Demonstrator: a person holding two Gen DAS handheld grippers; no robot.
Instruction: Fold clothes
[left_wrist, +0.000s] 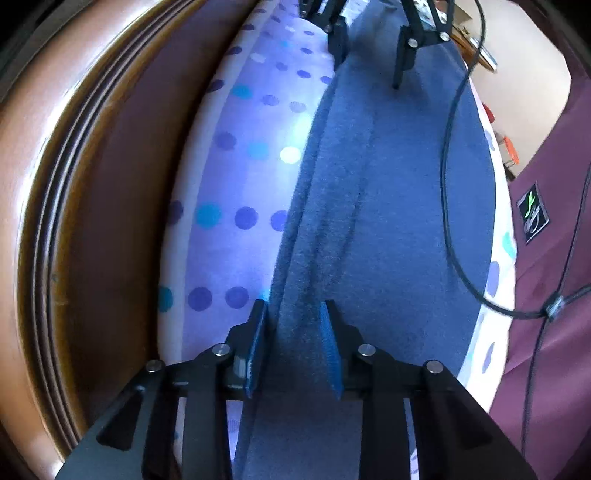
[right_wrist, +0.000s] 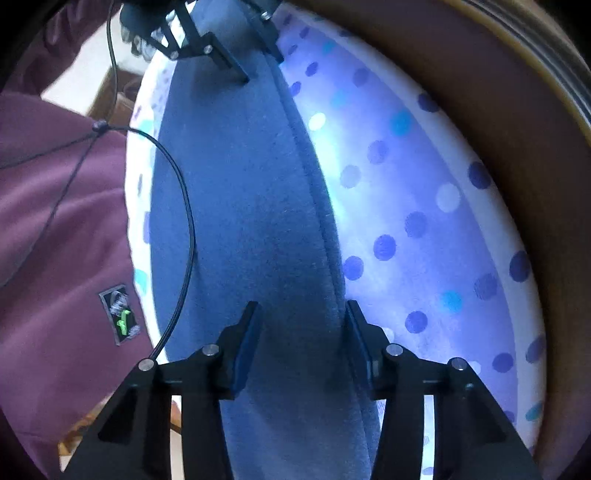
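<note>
A blue fuzzy cloth (left_wrist: 388, 206) lies flat on a white sheet with purple and teal dots (left_wrist: 236, 177). The sheet covers a soft pad, and a brown wooden edge (left_wrist: 48, 155) curves round it at 9 o'clock in the left wrist view.

The left claw (left_wrist: 295, 328) sits low at 6 o'clock. Its two fingers are spread a little. A bunched ridge of the cloth runs up between them, and the blue pads (left_wrist: 328, 354) are close to it on both sides. I cannot tell if they press it.

The right claw (right_wrist: 301, 328) is spread wide. The cloth's edge lies between its fingers, near the finger at 4 o'clock, and the fingers are not squeezing it.

Each claw can see the other one far off at 12 o'clock, at the other end of the cloth (right_wrist: 243, 206).

A black cable (left_wrist: 454, 192) loops over the cloth. A dark red top with a small badge (right_wrist: 120, 314) is at 9 o'clock in the right wrist view.
</note>
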